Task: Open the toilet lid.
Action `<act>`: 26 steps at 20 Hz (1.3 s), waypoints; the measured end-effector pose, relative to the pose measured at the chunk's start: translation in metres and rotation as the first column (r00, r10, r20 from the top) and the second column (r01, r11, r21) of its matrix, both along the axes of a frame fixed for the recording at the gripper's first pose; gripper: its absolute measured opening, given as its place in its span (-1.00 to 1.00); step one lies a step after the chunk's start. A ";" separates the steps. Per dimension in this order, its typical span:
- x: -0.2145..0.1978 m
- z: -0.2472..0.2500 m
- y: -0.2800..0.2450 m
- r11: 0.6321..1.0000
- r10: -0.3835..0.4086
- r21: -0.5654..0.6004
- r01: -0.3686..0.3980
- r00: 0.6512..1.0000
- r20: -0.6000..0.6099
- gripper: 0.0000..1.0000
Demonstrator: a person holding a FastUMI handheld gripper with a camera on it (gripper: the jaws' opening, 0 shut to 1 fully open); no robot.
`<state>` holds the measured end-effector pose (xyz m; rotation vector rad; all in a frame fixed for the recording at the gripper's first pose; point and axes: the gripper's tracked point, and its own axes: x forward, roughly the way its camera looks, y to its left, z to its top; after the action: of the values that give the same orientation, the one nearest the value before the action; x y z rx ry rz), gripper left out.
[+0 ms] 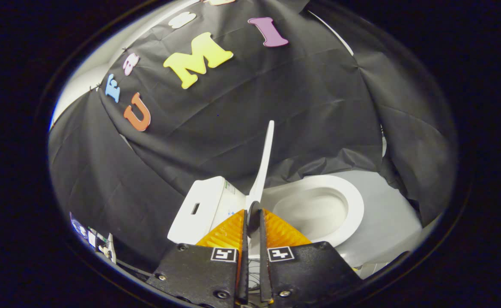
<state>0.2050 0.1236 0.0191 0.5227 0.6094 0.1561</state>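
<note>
The white toilet lid (266, 156) stands raised and nearly upright, and I see it edge-on as a thin blade rising straight ahead of the fingers. My gripper (253, 215) has its two orange fingers (229, 231) almost together, pressing on the lid's near rim from both sides. To the right of the lid lies the white seat ring (355, 205) around the uncovered bowl (314, 214). The white tank (203, 207), with a slot in its top, sits to the left of the lid.
Black cloth walls close in behind and to both sides of the toilet. A pale grey floor (389, 218) shows to the right of the bowl. Some small gear and cables (100, 246) sit low at the left, by the cloth.
</note>
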 end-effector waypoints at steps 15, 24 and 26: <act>0.008 0.037 0.077 0.993 0.080 -0.086 -0.075 0.995 0.058 -0.70; 0.012 0.050 0.129 0.987 0.145 -0.084 -0.138 0.985 0.090 -0.69; 0.013 0.052 0.141 0.984 0.161 -0.090 -0.152 0.982 0.096 -0.70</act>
<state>0.2180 0.2641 0.0712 0.3843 0.5535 0.3042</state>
